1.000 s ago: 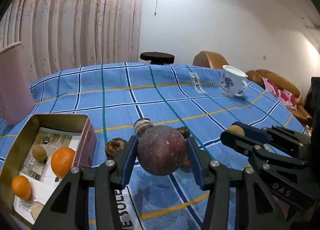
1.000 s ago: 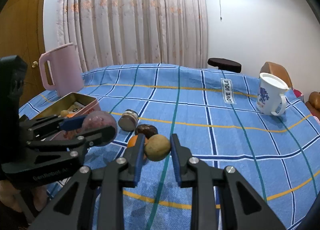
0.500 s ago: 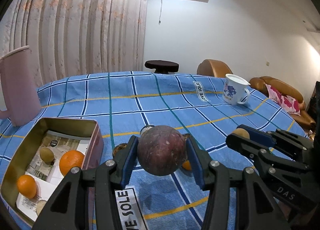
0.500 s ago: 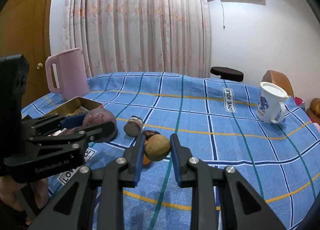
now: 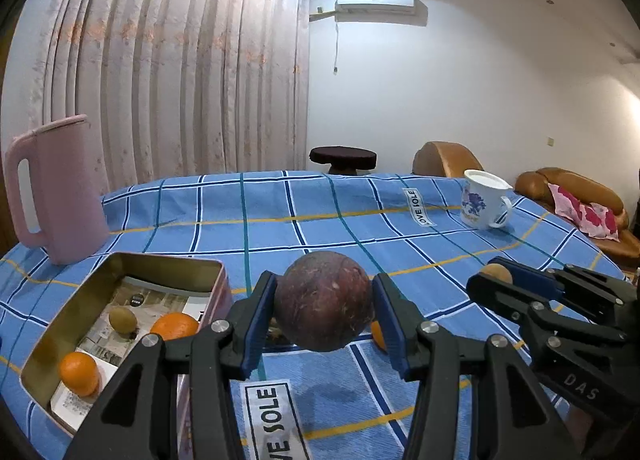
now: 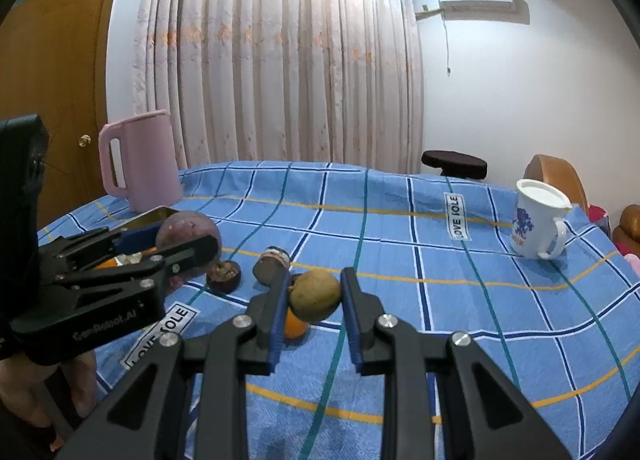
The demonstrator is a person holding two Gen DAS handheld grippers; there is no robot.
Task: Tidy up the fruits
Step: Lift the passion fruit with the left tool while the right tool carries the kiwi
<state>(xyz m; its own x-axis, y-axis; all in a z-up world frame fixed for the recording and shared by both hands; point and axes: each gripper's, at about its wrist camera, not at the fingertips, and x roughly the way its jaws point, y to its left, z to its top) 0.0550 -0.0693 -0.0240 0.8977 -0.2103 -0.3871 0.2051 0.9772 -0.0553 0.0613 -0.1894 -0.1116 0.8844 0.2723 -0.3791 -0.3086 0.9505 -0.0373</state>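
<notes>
My left gripper (image 5: 324, 312) is shut on a large dark purple round fruit (image 5: 323, 300), held above the blue checked tablecloth. It also shows in the right wrist view (image 6: 188, 232). My right gripper (image 6: 314, 296) is shut on a small yellow-brown fruit (image 6: 315, 295), also held above the cloth; the fruit shows in the left wrist view (image 5: 495, 273). An open gold tin (image 5: 60, 324) at the left holds two oranges (image 5: 79, 373) and a small brown fruit (image 5: 122, 319). Two dark fruits (image 6: 223, 275) and an orange (image 6: 295, 326) lie on the cloth under the grippers.
A pink jug (image 5: 56, 192) stands behind the tin. A white mug (image 5: 482, 200) with a blue print stands at the far right of the table. A stool (image 5: 343, 158) and brown sofa (image 5: 576, 196) are beyond the table edge.
Both grippers have risen with their fruits, so the table and the tin sit lower in view. The grip on each fruit is unchanged.
</notes>
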